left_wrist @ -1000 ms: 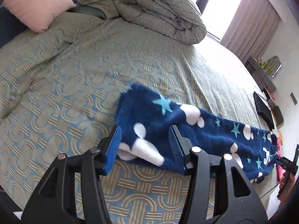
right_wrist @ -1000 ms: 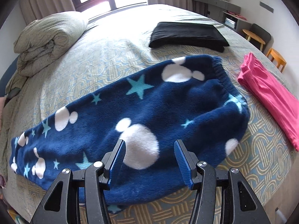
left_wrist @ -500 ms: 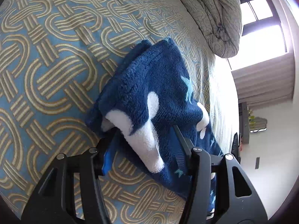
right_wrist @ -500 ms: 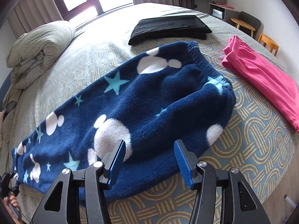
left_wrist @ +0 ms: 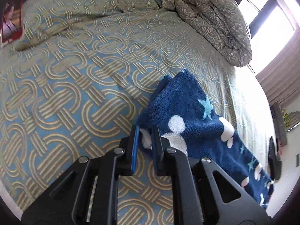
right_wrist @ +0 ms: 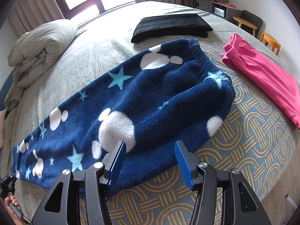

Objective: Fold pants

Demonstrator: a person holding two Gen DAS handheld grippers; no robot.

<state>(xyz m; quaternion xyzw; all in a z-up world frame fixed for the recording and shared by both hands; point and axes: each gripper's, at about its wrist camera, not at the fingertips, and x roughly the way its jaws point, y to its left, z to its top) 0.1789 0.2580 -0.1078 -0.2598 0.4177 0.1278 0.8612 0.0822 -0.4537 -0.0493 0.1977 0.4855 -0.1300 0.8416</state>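
Observation:
Navy fleece pants [right_wrist: 150,97] with white mouse heads and teal stars lie stretched across the patterned bedspread [right_wrist: 253,140], legs folded together, waistband at the far right. In the left wrist view the leg cuffs [left_wrist: 180,116] are close up. My left gripper [left_wrist: 145,131] is shut on the near corner of the cuff end, fleece pinched between its blue pads. My right gripper [right_wrist: 150,146] is open and empty, hovering over the near edge of the pants by the hip.
A folded black garment [right_wrist: 172,26] lies beyond the waistband. Folded pink pants [right_wrist: 262,75] lie to the right. A rolled duvet [right_wrist: 41,45] sits at the far left, also in the left wrist view [left_wrist: 211,18]. Chairs and shelves stand past the bed's right side.
My left gripper closed from open onto the cuff corner after dropping low to it. My right gripper stayed open and shifted slightly along the near edge.

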